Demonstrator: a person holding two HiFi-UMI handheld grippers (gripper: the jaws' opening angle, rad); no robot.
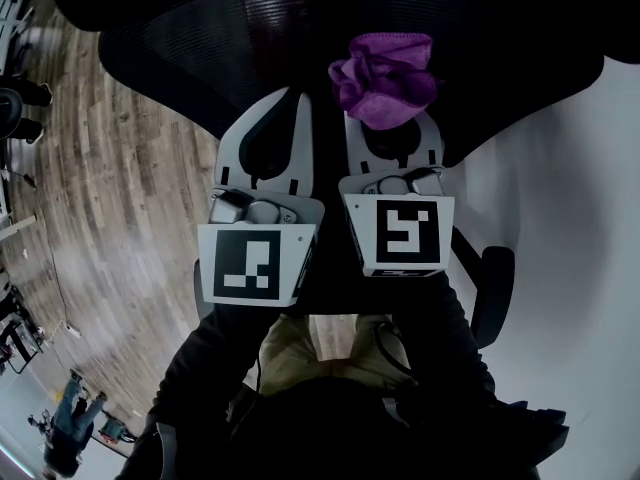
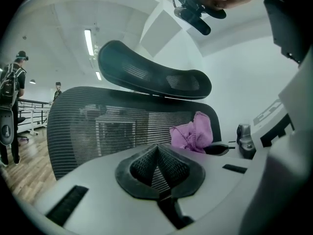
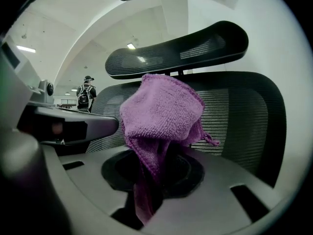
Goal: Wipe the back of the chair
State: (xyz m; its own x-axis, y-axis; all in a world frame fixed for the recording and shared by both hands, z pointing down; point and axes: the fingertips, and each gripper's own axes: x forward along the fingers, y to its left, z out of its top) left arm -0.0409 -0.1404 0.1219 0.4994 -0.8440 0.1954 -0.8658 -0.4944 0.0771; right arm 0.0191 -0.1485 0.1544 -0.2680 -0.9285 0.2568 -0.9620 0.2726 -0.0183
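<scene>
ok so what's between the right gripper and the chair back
The purple cloth, clamped in the right gripper and bunched before the mesh chair back, seen in the right gripper view. Whether it touches the mesh is unclear.

This looks like a large open office or lab hall. A mesh office chair (image 2: 122, 126) with a headrest (image 2: 156, 75) stands on a wood-plank floor (image 1: 130, 198). A plain white wall (image 1: 580, 218) is just beside the chair. Above the chair, strip lights (image 2: 88, 42) run along a white ceiling (image 2: 58, 13). Well beyond the chair, a person (image 2: 11, 106) wearing a backpack stands near a railing (image 2: 34, 114).
</scene>
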